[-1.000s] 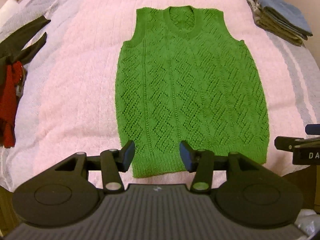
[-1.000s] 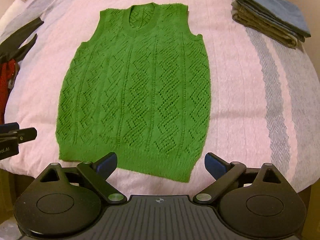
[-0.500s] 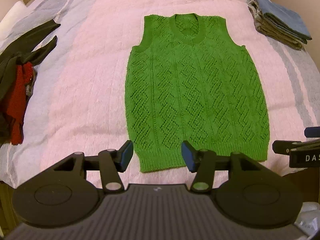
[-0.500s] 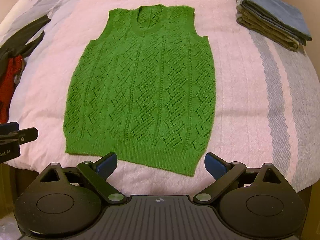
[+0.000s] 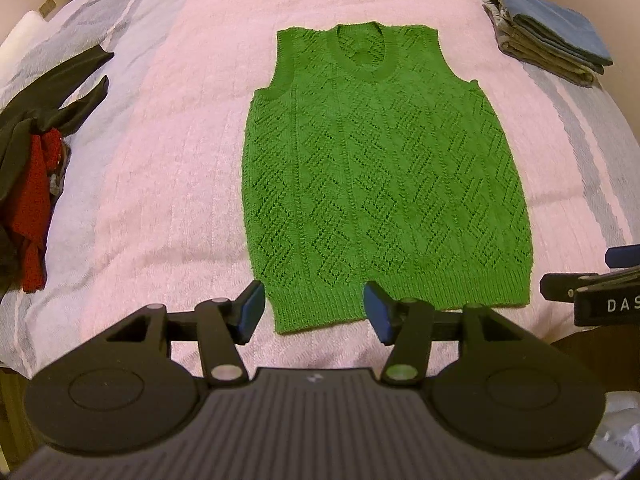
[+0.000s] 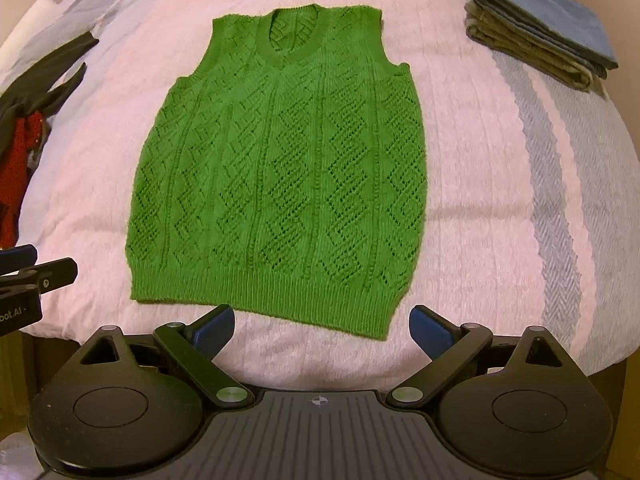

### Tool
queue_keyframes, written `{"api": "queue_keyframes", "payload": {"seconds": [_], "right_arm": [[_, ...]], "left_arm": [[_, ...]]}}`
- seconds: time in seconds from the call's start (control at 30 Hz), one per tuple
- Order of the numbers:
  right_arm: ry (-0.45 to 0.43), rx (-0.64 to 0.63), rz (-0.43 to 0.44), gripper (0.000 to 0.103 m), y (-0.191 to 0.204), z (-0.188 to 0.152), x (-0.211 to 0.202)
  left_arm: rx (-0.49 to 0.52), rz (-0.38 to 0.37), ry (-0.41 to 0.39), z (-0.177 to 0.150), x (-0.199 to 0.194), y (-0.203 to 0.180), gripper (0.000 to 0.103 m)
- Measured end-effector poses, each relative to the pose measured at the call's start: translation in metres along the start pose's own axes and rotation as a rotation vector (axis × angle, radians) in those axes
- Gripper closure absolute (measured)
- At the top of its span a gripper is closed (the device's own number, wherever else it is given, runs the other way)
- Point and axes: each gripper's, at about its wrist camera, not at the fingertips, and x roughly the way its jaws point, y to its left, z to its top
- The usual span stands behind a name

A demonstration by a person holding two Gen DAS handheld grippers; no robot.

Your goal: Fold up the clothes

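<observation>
- Two garments, one black and one red, lie in a loose pile (image 5: 28, 184) at the left edge of the frame, well apart from the work.
- Left gripper (image 5: 312, 312), bottom centre of its own view, has its blue pads spread and holds nothing; a second ago they straddled the hem, and now the hem's left corner lies between them with pink blanket (image 5: 160, 160) showing beyond.
- Green knitted vest (image 6: 280, 168) lies flat and unfolded mid-frame, neckline toward the top; compared with a second ago it sits higher in both views, so both tools have drawn back a little.
- Right gripper (image 6: 322, 330), bottom centre of its view, is also spread wide and empty, just short of the hem.
- Folded stack (image 6: 540, 36) rests upper right.
- Judged from this, the vest is smoothed and the first fold has not started; hem corners look like the next grasp.
</observation>
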Motion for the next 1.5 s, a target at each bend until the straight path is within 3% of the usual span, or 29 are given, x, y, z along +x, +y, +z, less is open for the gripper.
{"api": "queue_keyframes", "payload": {"seconds": [0.47,0.83,1.2,1.5], "right_arm": [[-0.007,-0.008,-0.011,0.007,-0.003,0.005,-0.001],[0.047,-0.009,-0.014,0.007,-0.006,0.003,0.015],[0.174,0.01,-0.032,0.007,-0.016,0.002,0.069],[0.26,0.039,-0.079,0.007,-0.037,0.011,0.129]], "left_arm": [[-0.005,-0.003,-0.003,0.003,-0.001,-0.002,0.05],[-0.008,-0.011,0.047,0.0,0.012,-0.005,0.05],[-0.048,0.003,0.187,-0.017,0.06,0.007,0.05],[-0.038,-0.012,0.278,-0.02,0.126,0.011,0.05]]}}
